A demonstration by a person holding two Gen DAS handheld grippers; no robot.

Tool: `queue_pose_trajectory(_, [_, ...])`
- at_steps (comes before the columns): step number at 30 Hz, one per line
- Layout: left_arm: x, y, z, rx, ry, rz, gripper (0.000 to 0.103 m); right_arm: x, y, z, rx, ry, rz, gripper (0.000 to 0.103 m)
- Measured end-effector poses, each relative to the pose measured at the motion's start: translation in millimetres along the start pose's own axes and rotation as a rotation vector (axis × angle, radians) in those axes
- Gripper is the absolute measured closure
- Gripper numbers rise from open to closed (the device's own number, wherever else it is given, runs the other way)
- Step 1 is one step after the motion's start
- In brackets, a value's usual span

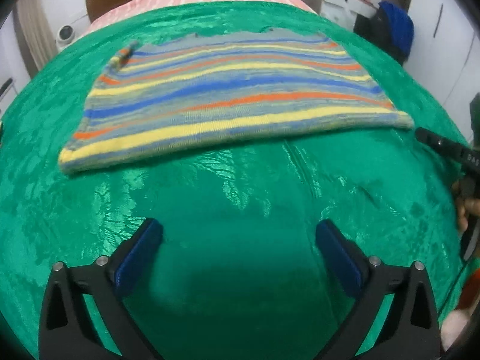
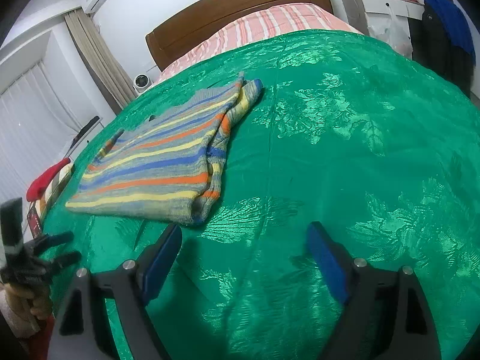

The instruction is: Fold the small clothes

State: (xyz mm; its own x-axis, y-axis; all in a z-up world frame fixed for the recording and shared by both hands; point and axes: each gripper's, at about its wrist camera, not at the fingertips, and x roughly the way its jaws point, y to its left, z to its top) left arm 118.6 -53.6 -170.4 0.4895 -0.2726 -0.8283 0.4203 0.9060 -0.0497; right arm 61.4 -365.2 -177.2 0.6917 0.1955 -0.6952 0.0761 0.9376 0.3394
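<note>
A striped knit sweater (image 1: 228, 96) in grey, blue, yellow and orange lies folded flat on the green bedspread (image 1: 240, 204). In the right wrist view the sweater (image 2: 168, 162) sits ahead and to the left, its folded layers stacked at its right side. My left gripper (image 1: 239, 234) is open and empty, hovering over the bedspread a short way in front of the sweater's near edge. My right gripper (image 2: 244, 240) is open and empty, just in front of the sweater's near right corner. The right gripper's tip (image 1: 441, 144) also shows at the right edge of the left wrist view.
A pink striped sheet (image 2: 270, 24) and a wooden headboard (image 2: 234, 9) lie beyond the bedspread. A small white fan (image 2: 140, 81) stands by the curtain. Dark and blue clothes (image 2: 450, 30) hang at the right. A red item (image 2: 45, 180) sits at the bed's left edge.
</note>
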Motion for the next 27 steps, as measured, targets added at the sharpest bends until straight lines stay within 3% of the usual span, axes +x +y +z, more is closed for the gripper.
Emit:
queue_pose_trajectory(5, [1, 0, -8, 0.006, -0.05, 0.013, 0.001, 0, 0, 0, 0.0, 0.0, 0.0, 0.018])
queue_pose_trajectory(27, [-1, -4, -19, 0.013, -0.084, 0.022, 0.001, 4, 4, 0, -0.02, 0.008, -0.026, 0.018])
